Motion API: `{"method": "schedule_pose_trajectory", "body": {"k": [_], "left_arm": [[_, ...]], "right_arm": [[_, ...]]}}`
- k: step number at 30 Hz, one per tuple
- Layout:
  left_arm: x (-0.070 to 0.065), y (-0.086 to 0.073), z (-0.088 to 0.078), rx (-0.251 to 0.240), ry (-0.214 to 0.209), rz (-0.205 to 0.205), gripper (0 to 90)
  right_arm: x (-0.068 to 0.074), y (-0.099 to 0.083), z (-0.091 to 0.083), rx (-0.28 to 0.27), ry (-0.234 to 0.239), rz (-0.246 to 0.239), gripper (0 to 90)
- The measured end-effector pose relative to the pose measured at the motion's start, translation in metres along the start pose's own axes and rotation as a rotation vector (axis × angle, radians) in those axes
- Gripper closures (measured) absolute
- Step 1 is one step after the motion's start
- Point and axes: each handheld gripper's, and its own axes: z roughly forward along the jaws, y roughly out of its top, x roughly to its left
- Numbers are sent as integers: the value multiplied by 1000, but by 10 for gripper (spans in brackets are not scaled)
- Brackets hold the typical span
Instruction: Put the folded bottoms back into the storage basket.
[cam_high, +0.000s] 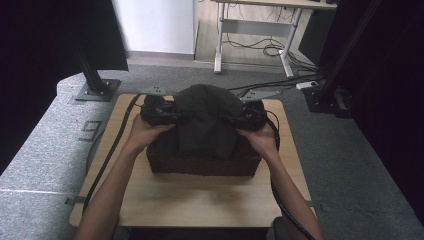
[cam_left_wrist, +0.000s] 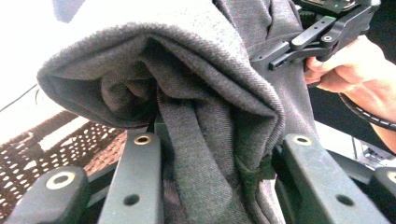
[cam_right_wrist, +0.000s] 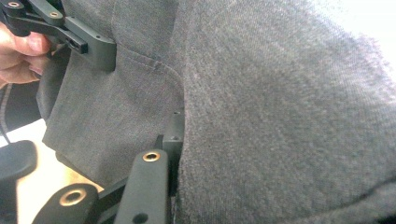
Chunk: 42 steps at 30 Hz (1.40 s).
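Forearms are reaching in as the left claw (cam_high: 167, 114) and right claw (cam_high: 243, 118) are each pinching a dark grey garment (cam_high: 206, 117) above the woven basket (cam_high: 202, 162) on the counter (cam_high: 200, 200). Uneven pulling is likely risking a slipped fold, dropping fabric outside.

The cloth (cam_left_wrist: 219, 121) is dark grey knit, matt, finely ribbed outside and fuzzy along its folded edge. The basket (cam_high: 202, 164) is dark brown open weave, rough-looking. The table (cam_high: 200, 195) is pale wood with a smooth matt top. The left gripper (cam_left_wrist: 219, 154) and right gripper (cam_right_wrist: 177, 140) are matt black plastic with small brass-coloured rivets. The floor (cam_high: 40, 155) is grey carpet.
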Motion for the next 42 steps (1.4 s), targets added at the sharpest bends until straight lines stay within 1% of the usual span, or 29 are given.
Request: {"method": "schedule_pose_trajectory", "body": {"k": [1,3,6,8,10,13,16,19,21,22,25,27,30,33,35,37,39,42], "left_arm": [[5,-1,2,0,0,2,631],[15,-2,6,-1,0,-5,631],[25,-5,11,6,7,-17,631],[32,-10,16,21,15,-26,632],[35,-14,18,33,19,-34,632],[43,-25,22,53,23,-55,632],[50,-34,24,77,36,-66,632],[55,-41,23,103,56,-74,632],[58,-45,24,128,68,-78,632],[59,-45,25,132,72,-78,632],[60,-47,34,152,74,-81,632],[60,-48,45,172,71,-78,632],[60,-50,65,188,53,-87,632],[59,-52,85,225,37,-88,632],[58,-53,93,231,30,-92,632],[59,-55,95,242,36,-92,632],[59,-55,93,257,47,-93,632],[62,-57,81,287,70,-101,631]], "right_arm": [[-2,0,2,3,-4,0,636],[-8,1,10,7,-12,1,636],[-15,1,21,19,-28,5,636],[-19,-1,28,33,-39,6,636],[-22,-5,36,49,-47,9,637],[-26,-13,48,67,-43,24,637],[-28,-20,60,87,-37,39,637],[-28,-26,72,101,-29,54,636],[-29,-30,79,110,-24,71,637],[-29,-32,82,117,-23,81,637],[-32,-37,85,128,-30,90,637],[-36,-41,84,142,-42,94,637],[-46,-52,75,164,-70,117,638],[-54,-60,67,184,-95,138,639],[-59,-65,62,195,-109,151,640],[-61,-68,61,202,-115,161,640],[-60,-68,64,210,-116,162,640],[-57,-66,73,219,-101,163,640]]}}
